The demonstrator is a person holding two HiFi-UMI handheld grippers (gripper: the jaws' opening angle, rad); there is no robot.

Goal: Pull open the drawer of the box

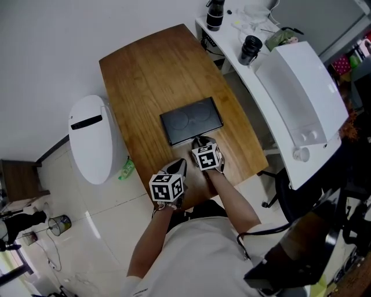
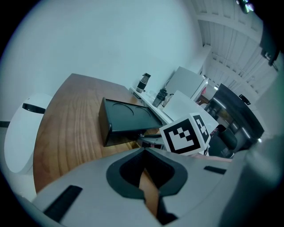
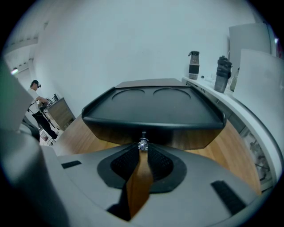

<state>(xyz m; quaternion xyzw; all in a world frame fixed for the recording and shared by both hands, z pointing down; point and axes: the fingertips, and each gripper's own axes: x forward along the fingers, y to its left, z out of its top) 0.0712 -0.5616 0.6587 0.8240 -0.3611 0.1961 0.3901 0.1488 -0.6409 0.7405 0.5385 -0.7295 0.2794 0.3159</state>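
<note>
A flat black box [image 1: 191,120] lies on the wooden table [image 1: 145,75], its drawer front facing me. In the right gripper view the box [image 3: 153,108] fills the middle, and a small silver drawer knob [image 3: 143,144] sits right at the jaw tips. My right gripper [image 3: 143,148] is shut on that knob; in the head view the right gripper [image 1: 200,141] touches the box's near edge. The left gripper [image 1: 179,165] hovers a little nearer and to the left, over the table's front edge. In its own view the left gripper [image 2: 144,153] is shut on nothing, and the box [image 2: 128,117] lies ahead.
A white rounded bin [image 1: 93,139] stands on the floor left of the table. To the right runs a white desk [image 1: 272,110] with a dark cup [image 1: 250,49] and a bottle [image 1: 215,14]. A green item [image 1: 126,169] lies on the floor.
</note>
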